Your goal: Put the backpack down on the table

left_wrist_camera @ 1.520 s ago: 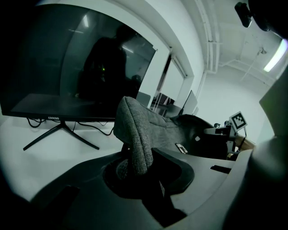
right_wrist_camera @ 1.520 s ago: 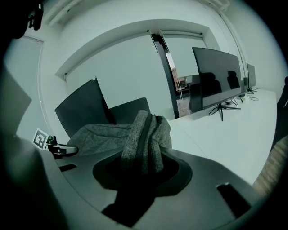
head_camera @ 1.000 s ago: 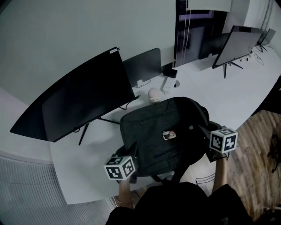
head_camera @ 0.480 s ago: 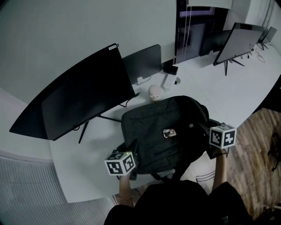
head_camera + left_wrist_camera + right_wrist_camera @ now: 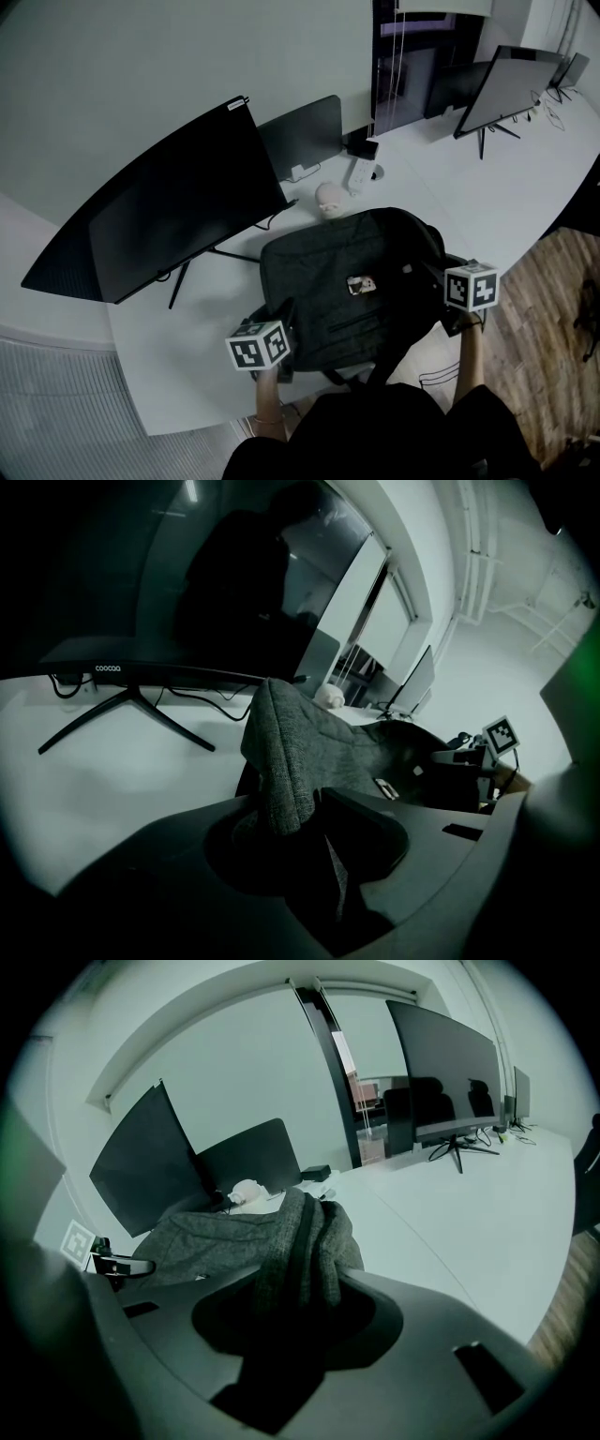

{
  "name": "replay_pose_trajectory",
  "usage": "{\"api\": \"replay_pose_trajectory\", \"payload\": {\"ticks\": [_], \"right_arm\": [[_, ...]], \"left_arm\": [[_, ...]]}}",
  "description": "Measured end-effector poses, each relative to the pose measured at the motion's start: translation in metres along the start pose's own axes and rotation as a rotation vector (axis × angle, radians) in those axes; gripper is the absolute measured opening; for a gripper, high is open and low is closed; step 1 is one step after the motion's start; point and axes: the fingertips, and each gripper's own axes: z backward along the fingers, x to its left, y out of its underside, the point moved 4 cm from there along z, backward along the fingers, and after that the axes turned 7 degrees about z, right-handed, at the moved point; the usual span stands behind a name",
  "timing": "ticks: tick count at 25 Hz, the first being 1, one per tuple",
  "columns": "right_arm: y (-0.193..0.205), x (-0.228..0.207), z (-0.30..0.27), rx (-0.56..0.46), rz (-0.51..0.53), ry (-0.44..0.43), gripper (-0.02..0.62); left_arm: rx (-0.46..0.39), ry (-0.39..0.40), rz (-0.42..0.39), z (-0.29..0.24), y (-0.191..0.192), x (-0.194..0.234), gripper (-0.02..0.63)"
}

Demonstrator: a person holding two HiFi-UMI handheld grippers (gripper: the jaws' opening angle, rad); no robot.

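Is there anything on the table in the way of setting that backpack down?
Nothing visible does. The backpack already rests on the table; the small white object sits beyond its far edge.

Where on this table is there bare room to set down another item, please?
Widest: the tabletop between the backpack and the far monitor at right. Smaller: left of the backpack, in front of the big monitor. Crowded behind the backpack: small white object, power strip.

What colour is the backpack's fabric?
Dark heathered grey backpack, clearest in the left gripper view.
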Motion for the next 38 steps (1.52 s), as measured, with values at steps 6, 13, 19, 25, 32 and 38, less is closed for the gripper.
{"api": "replay_pose_trajectory", "payload": {"ticks": [6, 13, 19, 25, 32, 38], "right_arm": [[0.004, -0.006, -0.004, 0.03, -0.016, 0.015, 0.138], [0.01, -0.014, -0.011, 0.071, -0.024, 0.045, 0.16], [0.016, -0.021, -0.013, 0.107, 0.006, 0.109, 0.205], [0.017, -0.024, -0.013, 0.108, 0.051, 0.158, 0.236], [0.015, -0.028, -0.003, 0.052, 0.045, 0.215, 0.242], [-0.002, -0.025, 0.015, -0.064, 0.094, 0.242, 0.241]], "left_arm": [[0.021, -0.033, 0.013, -0.003, 0.002, 0.005, 0.138], [0.047, -0.054, 0.047, -0.011, 0.004, 0.015, 0.184], [0.06, -0.083, 0.056, -0.014, 0.005, 0.018, 0.22], [0.057, -0.105, 0.058, -0.014, 0.005, 0.021, 0.241], [-0.018, -0.193, 0.001, -0.002, -0.005, 0.021, 0.25], [-0.091, -0.234, -0.072, 0.014, -0.012, 0.018, 0.205]]}}
